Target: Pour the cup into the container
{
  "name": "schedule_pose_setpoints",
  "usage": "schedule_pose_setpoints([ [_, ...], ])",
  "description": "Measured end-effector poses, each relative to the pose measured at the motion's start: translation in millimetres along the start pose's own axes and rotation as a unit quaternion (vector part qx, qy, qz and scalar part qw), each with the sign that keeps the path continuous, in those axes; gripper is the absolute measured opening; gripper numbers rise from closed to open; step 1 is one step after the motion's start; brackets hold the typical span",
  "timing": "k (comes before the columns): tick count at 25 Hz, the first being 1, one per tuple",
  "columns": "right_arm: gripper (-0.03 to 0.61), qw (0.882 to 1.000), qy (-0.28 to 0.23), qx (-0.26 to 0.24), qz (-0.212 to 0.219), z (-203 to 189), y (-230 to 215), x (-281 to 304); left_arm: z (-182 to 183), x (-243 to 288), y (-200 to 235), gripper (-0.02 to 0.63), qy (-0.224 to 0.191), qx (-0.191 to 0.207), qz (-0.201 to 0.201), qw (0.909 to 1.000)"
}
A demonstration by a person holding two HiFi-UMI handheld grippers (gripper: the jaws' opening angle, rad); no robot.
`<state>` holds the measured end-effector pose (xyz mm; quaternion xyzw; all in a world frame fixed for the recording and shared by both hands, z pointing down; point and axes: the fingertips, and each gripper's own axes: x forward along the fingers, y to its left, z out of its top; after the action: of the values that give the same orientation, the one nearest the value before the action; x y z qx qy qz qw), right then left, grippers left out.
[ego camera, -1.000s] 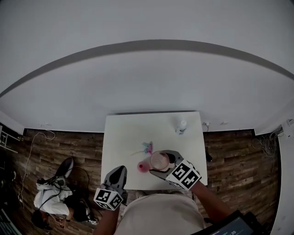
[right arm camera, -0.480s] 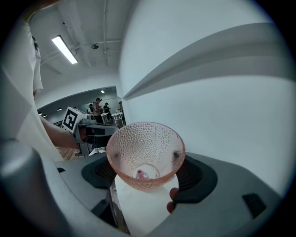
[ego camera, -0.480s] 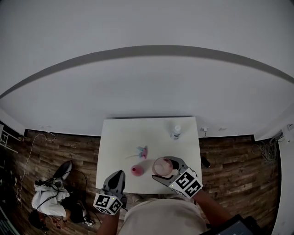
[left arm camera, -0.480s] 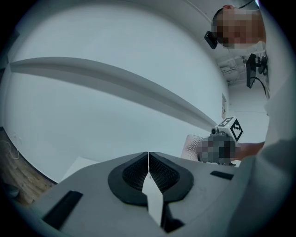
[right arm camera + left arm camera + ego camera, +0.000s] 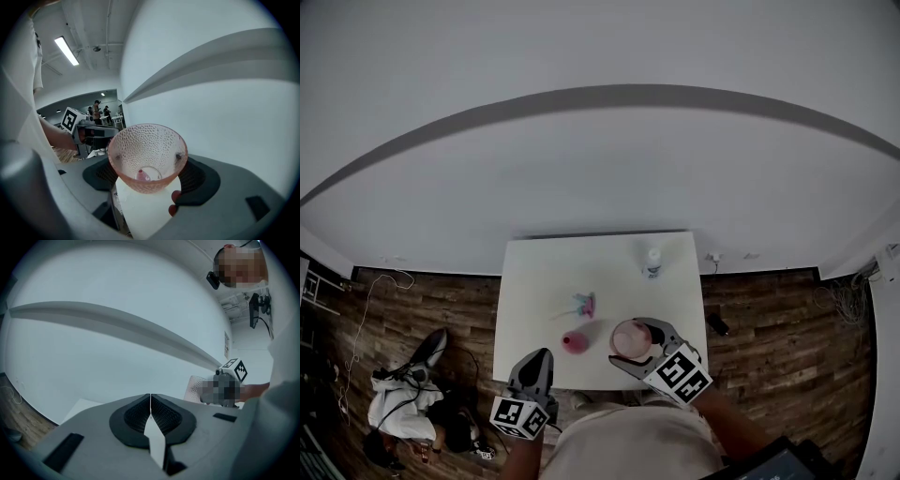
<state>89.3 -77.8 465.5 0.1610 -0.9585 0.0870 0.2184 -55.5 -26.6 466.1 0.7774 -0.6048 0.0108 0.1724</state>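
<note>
My right gripper (image 5: 629,338) is shut on a pink, dimpled, see-through cup (image 5: 630,338) and holds it upright over the front right of the white table (image 5: 542,281). In the right gripper view the cup (image 5: 147,154) sits between the jaws with a small pink piece (image 5: 141,176) at its bottom. A small red container (image 5: 575,342) stands on the table just left of the cup. My left gripper (image 5: 540,359) hangs shut and empty at the table's front edge; its jaws (image 5: 150,405) meet with nothing between them.
A pink and blue object (image 5: 584,305) lies near the table's middle. A white bottle (image 5: 652,263) stands at the back right. Wooden floor surrounds the table, with bags and cables (image 5: 403,398) at the left. A white wall rises behind.
The cup in my right gripper has drawn a little to the right, away from the red container. The head camera has shifted slightly. The left gripper has hardly moved.
</note>
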Motion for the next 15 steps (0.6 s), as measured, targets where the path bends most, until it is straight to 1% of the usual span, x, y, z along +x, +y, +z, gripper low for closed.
schedule_pose_setpoints([
  [7,0.377,1.0,-0.006,0.002,-0.009,-1,1,-6,4,3,-2,0.012,0.004,0.002,0.002,1.0],
  [15,0.377,1.0,-0.007,0.002,-0.011,-10,-3,-12,-1,14,-11,0.012,0.007,0.002,-0.001,1.0],
])
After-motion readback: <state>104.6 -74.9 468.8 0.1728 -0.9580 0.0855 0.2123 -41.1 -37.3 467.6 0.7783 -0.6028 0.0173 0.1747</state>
